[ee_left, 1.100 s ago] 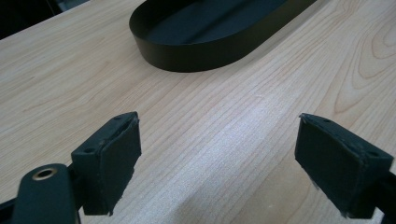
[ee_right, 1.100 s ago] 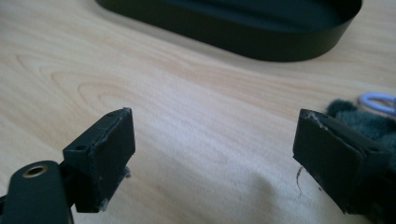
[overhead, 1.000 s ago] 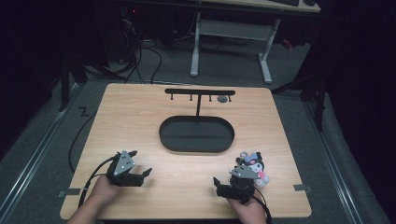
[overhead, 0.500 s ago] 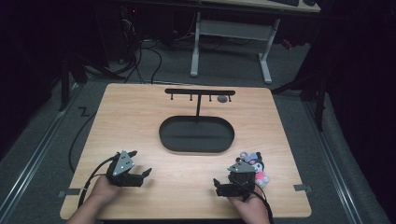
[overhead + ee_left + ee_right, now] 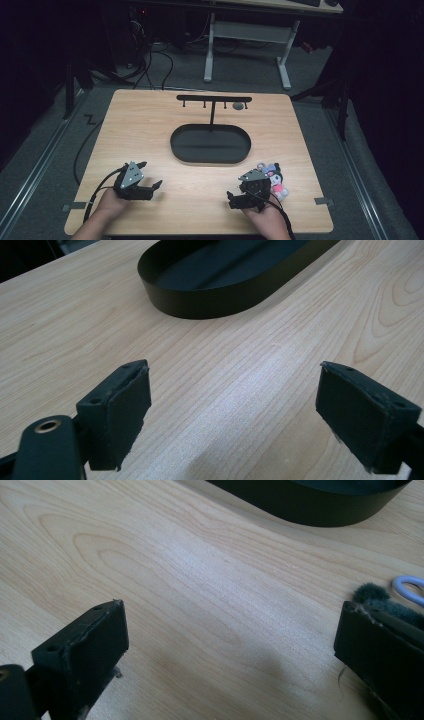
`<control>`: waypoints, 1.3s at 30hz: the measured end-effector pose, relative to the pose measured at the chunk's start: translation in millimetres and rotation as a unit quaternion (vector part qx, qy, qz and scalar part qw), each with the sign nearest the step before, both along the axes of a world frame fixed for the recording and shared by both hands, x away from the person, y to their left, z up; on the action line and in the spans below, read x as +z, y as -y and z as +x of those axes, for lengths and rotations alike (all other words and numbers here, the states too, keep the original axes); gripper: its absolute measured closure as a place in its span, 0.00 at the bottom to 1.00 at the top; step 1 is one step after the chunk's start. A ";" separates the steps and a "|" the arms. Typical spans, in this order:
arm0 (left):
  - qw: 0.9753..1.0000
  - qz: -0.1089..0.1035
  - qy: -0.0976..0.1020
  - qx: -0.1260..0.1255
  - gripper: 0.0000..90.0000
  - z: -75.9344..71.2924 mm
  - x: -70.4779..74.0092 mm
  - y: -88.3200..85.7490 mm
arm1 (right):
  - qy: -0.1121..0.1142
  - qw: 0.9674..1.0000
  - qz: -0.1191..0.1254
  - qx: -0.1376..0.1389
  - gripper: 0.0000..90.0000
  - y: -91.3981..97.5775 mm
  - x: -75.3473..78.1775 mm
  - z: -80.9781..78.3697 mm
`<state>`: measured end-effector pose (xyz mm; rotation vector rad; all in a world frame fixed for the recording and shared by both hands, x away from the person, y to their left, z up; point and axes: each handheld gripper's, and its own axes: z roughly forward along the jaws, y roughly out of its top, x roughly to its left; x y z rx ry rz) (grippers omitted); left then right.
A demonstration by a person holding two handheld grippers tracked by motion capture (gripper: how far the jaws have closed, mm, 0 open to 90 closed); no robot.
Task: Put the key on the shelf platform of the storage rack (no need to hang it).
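Note:
My left gripper (image 5: 150,174) rests low over the near left of the wooden table (image 5: 150,125), held by a hand. It is open, and in the left gripper view (image 5: 235,420) only bare wood lies between the jaws. My right gripper (image 5: 236,190) sits at the near right, also open over bare wood (image 5: 225,660). A small heap of plush toys (image 5: 272,176) lies just to its right. A dark fuzzy piece of plush (image 5: 371,595) and a white loop (image 5: 410,585) touch the outside of its right jaw.
A black oval tray (image 5: 210,158) lies mid-table; its wall shows ahead of both grippers (image 5: 210,302) (image 5: 310,507). Behind the tray stands a black T-shaped rack (image 5: 214,99) with hooks, and a small grey object (image 5: 238,106) hangs from one. Grey floor surrounds the table.

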<state>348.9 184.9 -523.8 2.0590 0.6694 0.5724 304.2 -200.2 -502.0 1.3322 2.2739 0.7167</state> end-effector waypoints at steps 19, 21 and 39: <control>1.000 0.001 0.000 0.001 0.17 0.0 0.0 0.1 | -0.050 0.998 -0.034 -0.008 0.06 1.8 1.0 2.1; 1.000 0.001 0.000 0.000 0.17 -0.1 -0.1 0.1 | -0.057 0.998 -0.036 -0.009 0.06 1.9 1.2 2.2; 1.000 0.000 0.000 0.002 0.17 0.1 -0.1 0.0 | -0.126 0.992 -0.029 -0.012 0.06 5.1 6.4 7.4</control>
